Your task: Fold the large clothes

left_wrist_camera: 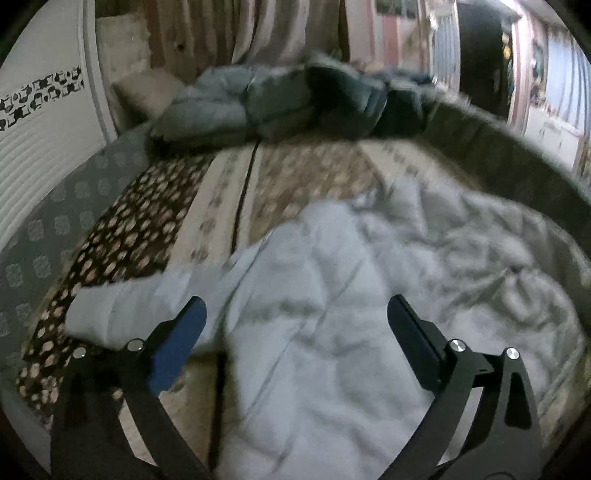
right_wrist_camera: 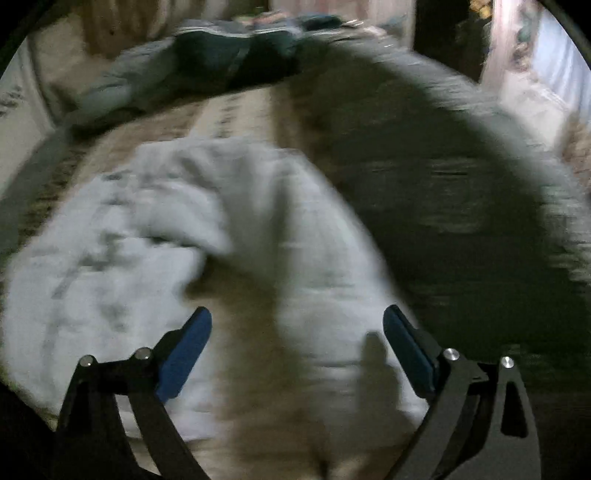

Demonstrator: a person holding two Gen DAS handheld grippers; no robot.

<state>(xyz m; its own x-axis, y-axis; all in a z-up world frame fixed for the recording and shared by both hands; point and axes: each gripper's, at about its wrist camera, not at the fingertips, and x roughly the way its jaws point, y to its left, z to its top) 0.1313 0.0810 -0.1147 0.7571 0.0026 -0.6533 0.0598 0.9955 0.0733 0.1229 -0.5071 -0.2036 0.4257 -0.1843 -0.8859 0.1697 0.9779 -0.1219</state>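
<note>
A large pale blue-white garment (left_wrist_camera: pixel 332 295) lies crumpled on a patterned bed cover (left_wrist_camera: pixel 207 206). One sleeve (left_wrist_camera: pixel 122 310) sticks out to the left. My left gripper (left_wrist_camera: pixel 295 325) is open and empty, just above the garment near the sleeve. In the right wrist view the same garment (right_wrist_camera: pixel 155 229) is blurred, with a strip of bed cover showing between two parts of it. My right gripper (right_wrist_camera: pixel 297 332) is open and empty above the garment's near edge.
A heap of dark grey-blue clothes (left_wrist_camera: pixel 280 99) lies at the far end of the bed. A dark blanket edge (right_wrist_camera: pixel 461 184) runs along the right side. A white wall panel (left_wrist_camera: pixel 40 147) stands at the left. Curtains (left_wrist_camera: pixel 258 26) hang behind.
</note>
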